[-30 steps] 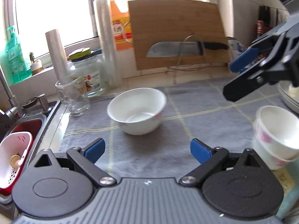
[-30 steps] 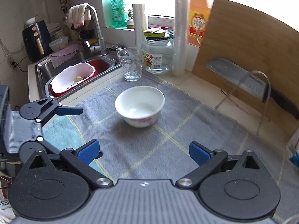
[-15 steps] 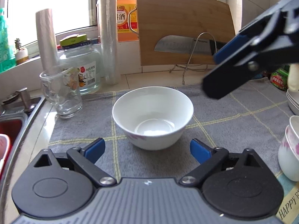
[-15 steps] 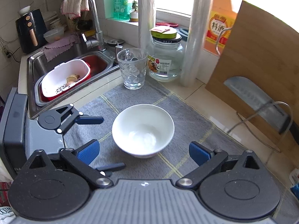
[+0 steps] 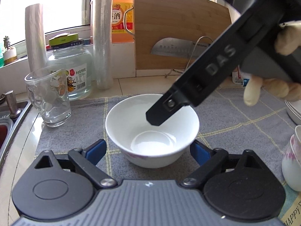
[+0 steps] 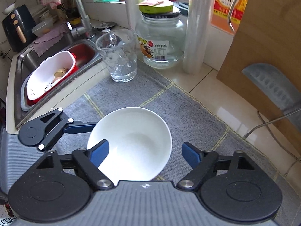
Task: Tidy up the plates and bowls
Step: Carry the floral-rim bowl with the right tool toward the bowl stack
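Observation:
A white bowl (image 5: pixel 152 130) (image 6: pixel 135 141) stands upright on a grey checked mat (image 6: pixel 150 94). My left gripper (image 5: pixel 147 148) straddles it low down, one blue pad at each side of the wall, jaws closing; a thin gap still shows at the left pad. My right gripper (image 6: pixel 144 152) comes down from above, also closing. Its left finger (image 6: pixel 99 150) is inside the bowl near the rim, and its right finger (image 6: pixel 190 154) stands outside, apart from the rim. A stack of small pink-flowered bowls (image 5: pixel 293 160) and some plates (image 5: pixel 293 111) sit at the right.
A glass mug (image 5: pixel 49 98), a lidded jar (image 5: pixel 73 71) and film rolls (image 5: pixel 102 37) stand behind the bowl. A wooden board (image 5: pixel 180 28) with a knife (image 5: pixel 178 49) leans at the back. The sink (image 6: pixel 24 62) with a white strainer basket (image 6: pixel 50 73) lies left.
Both grippers have closed in on the bowl. The right one has come down over it, with one finger now inside the rim. Both pairs of jaws have narrowed.

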Motion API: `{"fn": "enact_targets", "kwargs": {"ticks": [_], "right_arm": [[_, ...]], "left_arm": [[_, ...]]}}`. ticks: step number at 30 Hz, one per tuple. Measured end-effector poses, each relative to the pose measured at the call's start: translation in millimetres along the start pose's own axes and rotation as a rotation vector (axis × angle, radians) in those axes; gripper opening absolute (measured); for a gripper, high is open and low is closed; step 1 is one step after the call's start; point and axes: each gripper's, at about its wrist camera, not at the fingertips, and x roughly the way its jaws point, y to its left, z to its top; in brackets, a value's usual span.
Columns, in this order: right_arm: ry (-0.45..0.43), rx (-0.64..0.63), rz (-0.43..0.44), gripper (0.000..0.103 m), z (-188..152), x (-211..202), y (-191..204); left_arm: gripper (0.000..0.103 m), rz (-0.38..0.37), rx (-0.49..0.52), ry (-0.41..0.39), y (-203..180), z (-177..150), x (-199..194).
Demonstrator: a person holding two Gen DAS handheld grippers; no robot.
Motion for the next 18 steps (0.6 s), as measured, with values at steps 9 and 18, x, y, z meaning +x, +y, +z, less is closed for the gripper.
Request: {"fn": "enact_targets", "kwargs": {"ticks": [9,18], "right_arm": [[0.019,-0.002,0.035,0.075,9,14,-5],[0.019,0.003,0.06,0.071,9,16,-6]], "left_arm": [[0.088,-0.028,0.017,-0.006,0,1,3],[0.089,-0.031,0.022,-0.003,1,1,4]]}}
